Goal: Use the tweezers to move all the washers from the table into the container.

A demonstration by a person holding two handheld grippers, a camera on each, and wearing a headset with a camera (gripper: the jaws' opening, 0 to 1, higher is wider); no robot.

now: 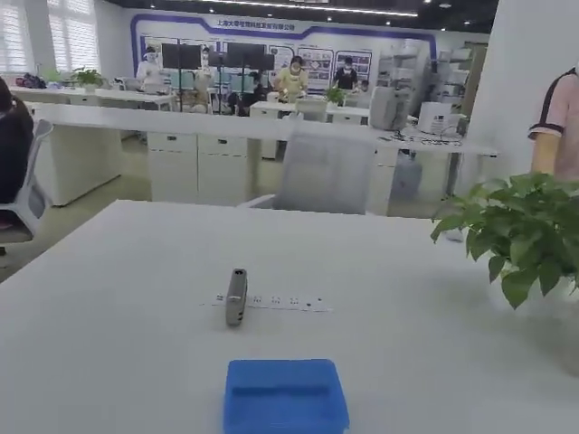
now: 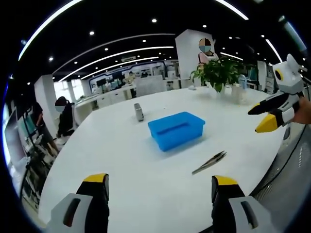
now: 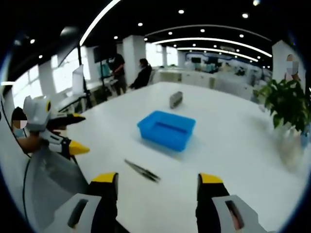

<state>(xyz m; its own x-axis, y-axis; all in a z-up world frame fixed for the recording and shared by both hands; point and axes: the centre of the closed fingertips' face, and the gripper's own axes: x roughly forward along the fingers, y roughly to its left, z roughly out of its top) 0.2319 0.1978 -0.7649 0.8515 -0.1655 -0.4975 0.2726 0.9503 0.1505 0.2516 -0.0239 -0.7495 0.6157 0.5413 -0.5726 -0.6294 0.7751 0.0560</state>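
ahead of the left gripper [image 2: 160, 180], on a white table [image 2: 121, 160], a pair of metal tweezers [image 2: 210, 162] lies flat, just beyond the tip of its right-hand finger and touching neither finger. the left gripper's two yellow-tipped fingers [image 2: 95, 179] stand wide apart with nothing between them. farther out, past the tweezers and roughly in line with the gap between the fingers, sits a blue rectangular container [image 2: 180, 138], open at the top. beyond the container and a little toward the left-hand finger lies a small grey device [image 2: 139, 111], and far off toward the right-hand finger stands a leafy potted plant [image 2: 218, 73]. the right gripper [image 3: 157, 178] is also spread wide and grips nothing. in its own view the tweezers lie just ahead of its fingers, nearer the left-hand one, with the container farther out beyond them. each gripper shows at the edge of the other's view, held above the near table edge, well apart from the tweezers. in the head view the container sits near the bottom edge, with the grey device beyond it.
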